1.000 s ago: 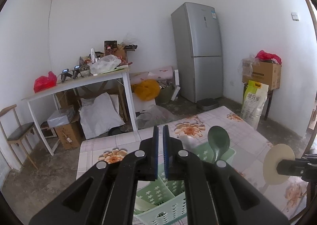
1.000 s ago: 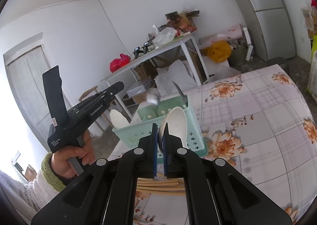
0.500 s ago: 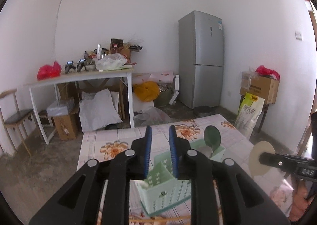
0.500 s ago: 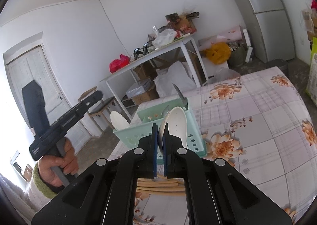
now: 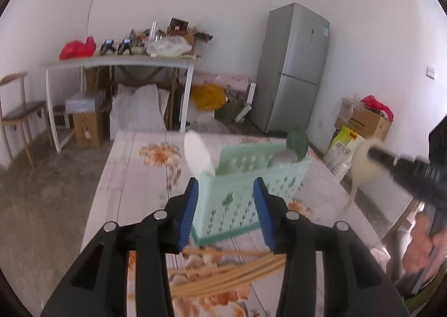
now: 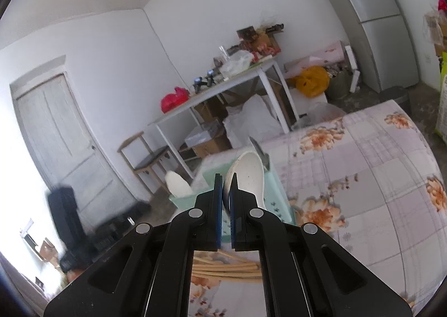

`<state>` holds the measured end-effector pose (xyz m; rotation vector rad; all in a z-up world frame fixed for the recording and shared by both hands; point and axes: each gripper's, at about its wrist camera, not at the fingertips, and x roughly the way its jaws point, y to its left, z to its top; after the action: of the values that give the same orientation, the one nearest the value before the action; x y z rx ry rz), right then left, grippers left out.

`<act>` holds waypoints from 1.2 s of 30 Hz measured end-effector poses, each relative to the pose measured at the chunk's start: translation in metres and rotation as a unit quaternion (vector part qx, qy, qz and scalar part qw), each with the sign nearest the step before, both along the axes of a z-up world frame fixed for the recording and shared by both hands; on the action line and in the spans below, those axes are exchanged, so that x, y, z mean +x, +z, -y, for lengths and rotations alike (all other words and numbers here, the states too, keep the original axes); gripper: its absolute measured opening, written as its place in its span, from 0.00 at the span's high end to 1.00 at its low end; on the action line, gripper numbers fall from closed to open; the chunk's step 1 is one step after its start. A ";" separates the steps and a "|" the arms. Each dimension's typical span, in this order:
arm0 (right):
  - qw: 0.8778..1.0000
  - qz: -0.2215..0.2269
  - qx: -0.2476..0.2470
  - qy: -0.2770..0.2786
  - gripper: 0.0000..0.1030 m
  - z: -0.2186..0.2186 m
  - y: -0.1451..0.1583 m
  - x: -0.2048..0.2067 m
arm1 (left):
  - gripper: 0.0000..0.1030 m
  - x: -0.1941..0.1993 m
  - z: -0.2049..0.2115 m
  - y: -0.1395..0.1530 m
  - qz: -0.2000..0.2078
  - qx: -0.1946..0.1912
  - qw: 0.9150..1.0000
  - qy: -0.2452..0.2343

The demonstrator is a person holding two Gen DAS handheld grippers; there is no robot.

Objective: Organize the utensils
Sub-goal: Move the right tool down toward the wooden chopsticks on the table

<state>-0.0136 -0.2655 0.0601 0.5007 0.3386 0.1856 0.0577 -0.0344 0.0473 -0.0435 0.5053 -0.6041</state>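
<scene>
1. Chopsticks (image 5: 223, 269) are seen lying loose in a rough bundle on the flowered table (image 6: 377, 177), just in front of the green basket (image 5: 245, 194) and below both sets of tongs.
2. The left gripper (image 5: 226, 205) is spread wide and empty, its blue pads either side of the basket's near end as framed; whether they touch it cannot be told.
3. The right gripper (image 6: 226, 205) is closed narrowly on a white spoon (image 6: 248, 174), held by its lower part with the bowl pointing up and away, over the basket.
4. The basket is judged to be light, thin plastic with perforated walls: stiff enough to be steadied, yet likely to slide or tip if pushed from one side. It is best held across its short end or by the rim.
5. The white spoon is judged rigid, smooth and probably brittle, so it should be lowered into a compartment and not dropped.
6. Another white spoon (image 5: 198, 155) and a dark green spoon (image 5: 297, 141) are already standing in the basket.
7. The chopsticks are judged light, stiff and prone to rolling; a grip across the middle of the bundle is advised.
</scene>
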 end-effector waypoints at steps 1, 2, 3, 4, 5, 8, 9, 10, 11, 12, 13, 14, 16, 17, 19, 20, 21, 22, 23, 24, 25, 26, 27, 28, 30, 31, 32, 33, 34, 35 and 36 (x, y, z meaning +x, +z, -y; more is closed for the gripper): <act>1.000 0.008 0.006 0.005 0.97 0.001 0.006 0.000 | 0.59 -0.001 -0.001 -0.004 -0.008 -0.002 1.000 0.002; 1.000 0.016 0.011 0.011 0.97 0.002 0.011 0.001 | 0.58 -0.002 -0.002 -0.008 -0.014 -0.004 1.000 0.003; 0.999 0.028 0.018 0.018 0.97 0.004 0.019 0.002 | 0.57 -0.003 -0.004 -0.011 -0.020 -0.006 1.000 0.004; 0.999 0.038 0.022 0.025 0.97 0.004 0.027 0.004 | 0.56 -0.003 -0.005 -0.013 -0.023 -0.008 1.000 0.005; 0.998 0.049 0.024 0.031 0.97 0.004 0.035 0.006 | 0.55 -0.004 -0.006 -0.015 -0.026 -0.010 1.000 0.006; 0.995 0.082 0.036 0.055 0.97 0.004 0.057 0.012 | 0.53 -0.005 -0.008 -0.019 -0.032 -0.012 0.999 0.007; 0.992 0.097 0.041 0.066 0.97 0.003 0.066 0.015 | 0.52 -0.005 -0.010 -0.020 -0.032 -0.012 0.999 0.008; 0.990 0.109 0.048 0.076 0.97 0.003 0.073 0.018 | 0.51 -0.005 -0.011 -0.020 -0.032 -0.013 0.999 0.009; 0.988 0.119 0.054 0.086 0.97 0.003 0.079 0.021 | 0.51 -0.004 -0.013 -0.022 -0.033 -0.015 0.999 0.011; 0.986 0.127 0.060 0.094 0.97 0.002 0.083 0.024 | 0.51 -0.004 -0.015 -0.023 -0.034 -0.016 0.999 0.012; 0.983 0.136 0.068 0.107 0.97 0.000 0.089 0.030 | 0.51 -0.003 -0.018 -0.023 -0.036 -0.018 0.999 0.013; 0.980 0.145 0.074 0.118 0.97 -0.002 0.094 0.036 | 0.51 -0.003 -0.020 -0.024 -0.037 -0.020 0.999 0.015; 0.978 0.151 0.072 0.128 0.97 -0.008 0.098 0.047 | 0.50 -0.001 -0.024 -0.026 -0.040 -0.022 0.999 0.019; 0.977 0.150 0.070 0.134 0.97 -0.012 0.097 0.055 | 0.50 0.001 -0.026 -0.027 -0.042 -0.023 0.999 0.020; 0.977 0.138 0.072 0.145 0.97 -0.019 0.090 0.071 | 0.50 0.002 -0.028 -0.029 -0.045 -0.023 0.998 0.023; 0.978 0.128 0.073 0.150 0.97 -0.022 0.084 0.080 | 0.50 0.002 -0.030 -0.031 -0.047 -0.024 0.998 0.024; 0.979 0.119 0.072 0.151 0.97 -0.024 0.079 0.087 | 0.50 0.003 -0.032 -0.032 -0.048 -0.024 0.998 0.025; 0.980 0.104 0.070 0.152 0.97 -0.027 0.070 0.096 | 0.50 0.004 -0.033 -0.034 -0.051 -0.025 0.998 0.026; 0.981 0.091 0.071 0.153 0.97 -0.029 0.062 0.104 | 0.50 0.005 -0.034 -0.035 -0.054 -0.026 0.998 0.027; 0.982 0.079 0.074 0.153 0.97 -0.030 0.053 0.110 | 0.50 0.005 -0.035 -0.036 -0.055 -0.026 0.998 0.028; 0.983 0.071 0.073 0.152 0.97 -0.031 0.047 0.114 | 0.49 0.006 -0.036 -0.036 -0.055 -0.026 0.998 0.029; 0.984 0.063 0.071 0.149 0.97 -0.031 0.040 0.117 | 0.49 0.007 -0.037 -0.037 -0.056 -0.025 0.998 0.030; 0.985 0.049 0.071 0.146 0.97 -0.033 0.031 0.124 | 0.49 0.005 -0.037 -0.037 -0.056 -0.025 0.998 0.031; 0.986 0.041 0.071 0.147 0.97 -0.033 0.025 0.124 | 0.49 0.006 -0.038 -0.038 -0.058 -0.025 0.998 0.032; 0.987 0.017 0.063 0.144 0.96 -0.035 0.011 0.133 | 0.49 0.007 -0.039 -0.039 -0.059 -0.026 0.997 0.034; 0.988 0.006 0.058 0.145 0.94 -0.037 0.006 0.135 | 0.49 0.007 -0.039 -0.039 -0.060 -0.026 0.997 0.035; 0.987 -0.010 0.053 0.150 0.93 -0.039 0.000 0.140 | 0.49 0.008 -0.039 -0.039 -0.060 -0.025 0.997 0.035; 0.987 -0.029 0.046 0.151 0.91 -0.041 -0.006 0.144 | 0.48 0.008 -0.040 -0.040 -0.060 -0.025 0.997 0.036; 0.987 -0.041 0.038 0.149 0.86 -0.043 -0.010 0.145 | 0.48 0.007 -0.039 -0.040 -0.061 -0.024 0.997 0.036; 0.988 -0.053 0.027 0.145 0.75 -0.045 -0.012 0.146 | 0.48 0.007 -0.039 -0.040 -0.061 -0.023 0.997 0.037; 0.988 -0.060 0.019 0.140 0.63 -0.045 -0.014 0.142 | 0.47 0.007 -0.039 -0.040 -0.061 -0.022 0.997 0.038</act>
<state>0.1283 -0.2201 0.0461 0.5011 0.5247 0.4352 0.0648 0.0044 0.0074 -0.1412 0.6062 -0.5410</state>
